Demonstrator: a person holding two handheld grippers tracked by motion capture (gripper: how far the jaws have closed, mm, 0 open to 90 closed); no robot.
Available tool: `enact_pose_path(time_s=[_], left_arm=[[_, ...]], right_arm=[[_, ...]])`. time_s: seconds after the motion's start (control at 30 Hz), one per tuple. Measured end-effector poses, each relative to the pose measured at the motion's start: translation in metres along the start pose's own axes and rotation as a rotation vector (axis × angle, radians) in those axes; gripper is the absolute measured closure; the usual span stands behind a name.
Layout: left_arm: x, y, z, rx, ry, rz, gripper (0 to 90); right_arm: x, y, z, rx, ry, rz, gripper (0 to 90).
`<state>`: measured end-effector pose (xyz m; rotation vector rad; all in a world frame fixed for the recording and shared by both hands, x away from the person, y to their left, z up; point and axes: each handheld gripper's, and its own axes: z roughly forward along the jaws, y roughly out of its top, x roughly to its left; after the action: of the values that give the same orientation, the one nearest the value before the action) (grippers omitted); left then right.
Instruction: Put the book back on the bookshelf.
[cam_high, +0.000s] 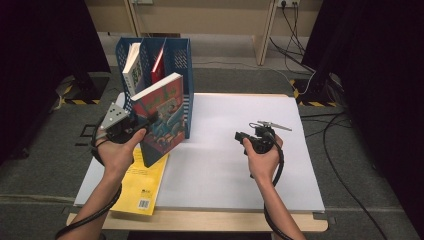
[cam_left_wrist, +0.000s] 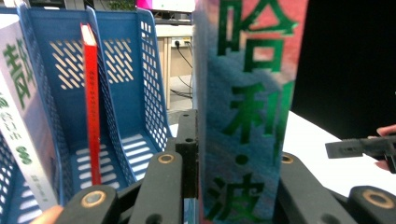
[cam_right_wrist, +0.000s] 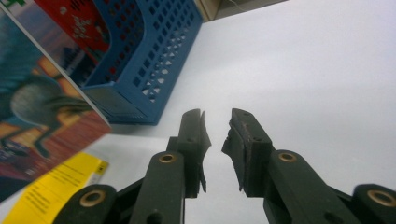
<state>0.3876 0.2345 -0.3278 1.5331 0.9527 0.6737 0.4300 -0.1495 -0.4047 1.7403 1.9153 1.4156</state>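
The left gripper (cam_high: 131, 126), seen from the high view, is clamped on the spine of a book (cam_high: 162, 114) with a red and blue cover, holding it upright and tilted at the left of the white table (cam_high: 240, 150), just in front of the near end of a blue rack (cam_high: 180, 57). The rack holds a white book (cam_high: 132, 67) in its left slot and a thin red book (cam_high: 158, 64) in the next. A yellow book (cam_high: 142, 185) lies flat at the near left, under the raised one. The right gripper (cam_high: 241, 136) rests well to the right over bare table, pointing left, its jaws slightly apart with nothing between them. In the left gripper view the book's spine (cam_left_wrist: 245, 116), with green lettering, stands between the two jaws, which press on it from both sides; the rack (cam_left_wrist: 140, 70) lies just to the left with an empty slot nearest, the red book (cam_left_wrist: 92, 102) beyond its wall and the white book (cam_left_wrist: 21, 116) at the far left. In the right gripper view the gripper (cam_right_wrist: 215, 128) shows a clear gap over the table (cam_right_wrist: 303, 70); the book cover (cam_right_wrist: 37, 112), the yellow book (cam_right_wrist: 51, 191) and the rack (cam_right_wrist: 149, 65) lie to the left.
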Motion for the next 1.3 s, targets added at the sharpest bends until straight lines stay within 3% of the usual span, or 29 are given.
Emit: enact_pose_path(time_s=[0.57,0.67,0.87,1.0,1.07,1.13,1.23,1.3], left_arm=[[0.003,0.021,0.006,-0.024,0.022,0.0,74.3],[0.004,0.023,0.007,-0.024,0.024,0.003,74.3],[0.004,0.026,0.01,-0.026,0.025,0.003,74.3],[0.004,0.028,0.011,-0.026,0.022,0.005,74.3],[0.004,0.029,0.012,-0.027,0.022,0.005,74.3],[0.004,0.03,0.013,-0.03,0.021,0.004,74.3],[0.004,0.031,0.014,-0.032,0.021,0.004,74.3],[0.005,0.032,0.014,-0.033,0.021,0.005,74.3]], right_arm=[[-0.003,-0.014,0.001,0.023,-0.084,-0.075,68.4],[-0.001,-0.014,0.001,0.038,-0.093,-0.096,63.7],[0.005,-0.011,-0.001,0.014,-0.051,-0.105,54.9],[0.006,-0.009,-0.001,0.011,-0.046,-0.088,51.6],[0.006,-0.007,0.0,0.035,-0.031,-0.034,48.6],[0.005,-0.006,0.0,0.023,-0.035,0.017,47.2],[0.006,-0.003,0.0,0.025,-0.007,0.05,45.8],[0.006,-0.001,0.001,0.043,-0.013,0.064,44.2]])
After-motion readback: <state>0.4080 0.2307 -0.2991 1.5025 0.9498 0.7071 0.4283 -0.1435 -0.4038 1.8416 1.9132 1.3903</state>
